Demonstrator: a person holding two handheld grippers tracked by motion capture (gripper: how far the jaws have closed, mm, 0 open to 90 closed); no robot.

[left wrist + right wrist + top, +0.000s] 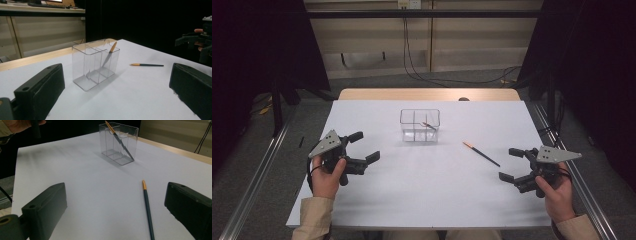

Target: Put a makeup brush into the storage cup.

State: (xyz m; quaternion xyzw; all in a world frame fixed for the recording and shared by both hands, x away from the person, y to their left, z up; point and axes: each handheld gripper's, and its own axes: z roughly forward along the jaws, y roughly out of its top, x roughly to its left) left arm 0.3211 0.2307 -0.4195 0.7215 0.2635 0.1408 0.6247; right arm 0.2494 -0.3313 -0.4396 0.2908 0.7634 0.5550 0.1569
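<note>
- Loose pencil [481, 153]: lies flat on the white table [422, 195], right of centre, between the clear holder [420, 126] and the right gripper [512, 164]. Its orange end points toward the holder; the dark shaft runs back toward the right gripper.
- In the right gripper view, the loose pencil [147, 207] lies between the two black jaws, nearer the right one, touching neither.
- Clear holder: stands upright near the middle of the table, divided into compartments by inner walls. It is well apart from the loose pencil.
- Second pencil [429, 125]: leans tilted inside the holder, in a compartment on its right side, orange end up at the rim [113, 47].
- Right gripper: held in the person's right hand [557, 192] at the table's right edge, jaws spread wide, nothing between them.
- Left gripper [364, 147]: held in the left hand [328, 177] at the table's left side, jaws spread wide, holding nothing, facing the holder.
</note>
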